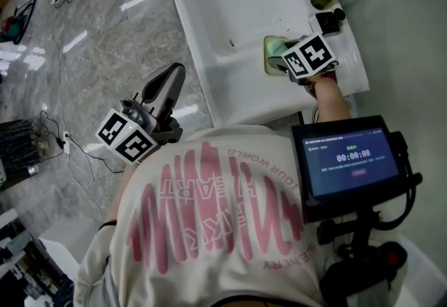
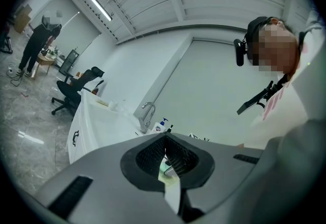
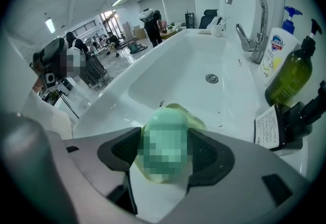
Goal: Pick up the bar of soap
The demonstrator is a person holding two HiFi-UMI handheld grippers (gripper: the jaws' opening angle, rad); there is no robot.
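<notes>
The bar of soap [image 3: 165, 146] is pale green and sits between the pads of my right gripper [image 3: 164, 156], which is shut on it. Under it lies a yellow-green soap dish [image 3: 197, 118] on the white sink's near rim. In the head view my right gripper [image 1: 278, 63] reaches over the soap dish [image 1: 272, 47] at the sink's right front corner. My left gripper [image 1: 173, 74] hangs off the sink's left side over the floor. In its own view the left gripper [image 2: 164, 152] is shut with nothing in it.
A white basin [image 1: 223, 5] with a drain [image 3: 212, 79] lies beyond the soap. A chrome faucet [image 3: 249, 9], a white pump bottle [image 3: 275, 47], an olive bottle [image 3: 290, 78] and a black labelled holder [image 3: 285, 123] line the right rim. Cables lie on the marble floor [image 1: 63, 138].
</notes>
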